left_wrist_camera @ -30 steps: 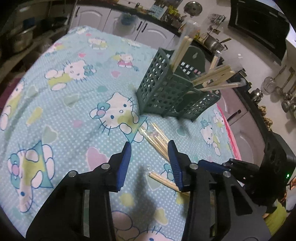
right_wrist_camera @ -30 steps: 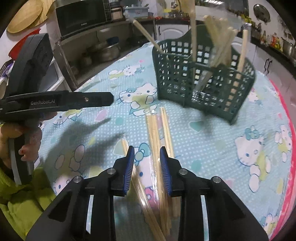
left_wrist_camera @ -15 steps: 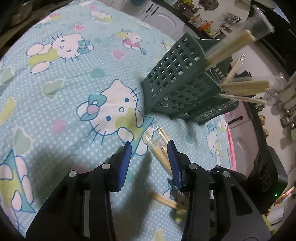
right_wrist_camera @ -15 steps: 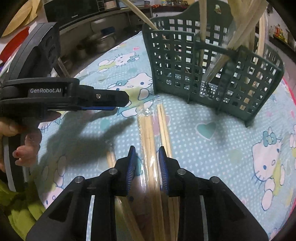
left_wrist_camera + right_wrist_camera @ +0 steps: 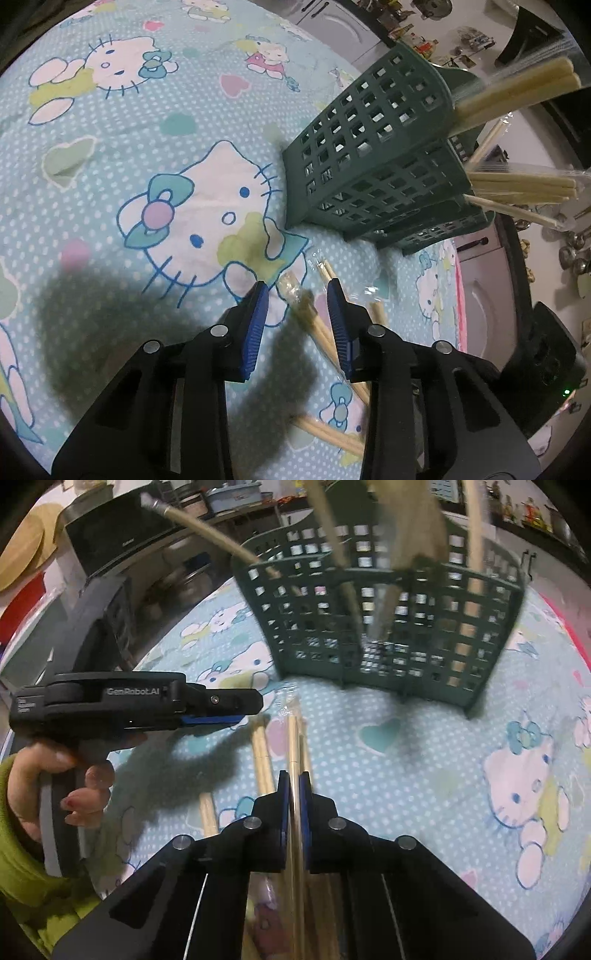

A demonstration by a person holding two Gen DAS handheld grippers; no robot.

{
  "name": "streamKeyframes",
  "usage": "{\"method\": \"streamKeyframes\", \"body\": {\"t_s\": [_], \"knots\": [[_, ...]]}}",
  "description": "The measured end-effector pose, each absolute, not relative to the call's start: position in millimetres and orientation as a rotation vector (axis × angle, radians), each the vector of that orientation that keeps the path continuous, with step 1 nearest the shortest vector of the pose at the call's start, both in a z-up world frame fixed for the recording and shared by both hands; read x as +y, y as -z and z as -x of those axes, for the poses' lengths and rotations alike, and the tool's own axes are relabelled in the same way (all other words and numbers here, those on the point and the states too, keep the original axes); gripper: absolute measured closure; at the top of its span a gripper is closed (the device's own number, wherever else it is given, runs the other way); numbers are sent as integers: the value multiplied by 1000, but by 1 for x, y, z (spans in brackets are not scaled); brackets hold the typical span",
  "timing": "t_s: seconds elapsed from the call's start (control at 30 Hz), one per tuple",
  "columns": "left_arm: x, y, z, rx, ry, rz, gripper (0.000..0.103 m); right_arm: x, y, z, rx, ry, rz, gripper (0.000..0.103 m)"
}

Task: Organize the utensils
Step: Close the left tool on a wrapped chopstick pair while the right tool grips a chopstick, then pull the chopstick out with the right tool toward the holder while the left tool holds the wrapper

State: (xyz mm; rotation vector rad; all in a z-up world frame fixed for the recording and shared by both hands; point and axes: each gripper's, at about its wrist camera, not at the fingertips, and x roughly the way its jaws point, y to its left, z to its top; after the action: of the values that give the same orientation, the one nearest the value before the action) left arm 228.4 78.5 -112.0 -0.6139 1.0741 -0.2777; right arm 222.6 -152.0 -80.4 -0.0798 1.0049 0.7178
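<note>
"GenRobot.AI" on left hand-held gripper [image 5: 236, 716]

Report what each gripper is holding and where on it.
The right gripper is shut on a wrapped pair of chopsticks, clamped partway along the sticks. The left gripper is open over other chopsticks and holds nothing.

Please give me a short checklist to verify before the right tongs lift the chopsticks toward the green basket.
1. Right tongs shut on a wrapped chopstick pair: ok.
2. Only one pair is clamped: cannot tell; other pairs lie close beside it.
3. Left tongs open, over another chopstick pair, not gripping it: ok.
4. Green basket upright on the tablecloth: ok.
5. Free room in the basket: cannot tell; several chopsticks already stand inside.
</note>
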Motion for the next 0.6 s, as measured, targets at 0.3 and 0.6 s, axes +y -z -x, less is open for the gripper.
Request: {"method": "streamKeyframes", "body": {"t_s": [0.3, 0.6], "knots": [[66, 110, -242, 1087, 211, 505, 97, -179, 60, -211, 952, -711, 21, 97], [76, 85, -225, 983, 266, 520, 102, -207, 27, -203, 844, -661, -6, 97]]}}
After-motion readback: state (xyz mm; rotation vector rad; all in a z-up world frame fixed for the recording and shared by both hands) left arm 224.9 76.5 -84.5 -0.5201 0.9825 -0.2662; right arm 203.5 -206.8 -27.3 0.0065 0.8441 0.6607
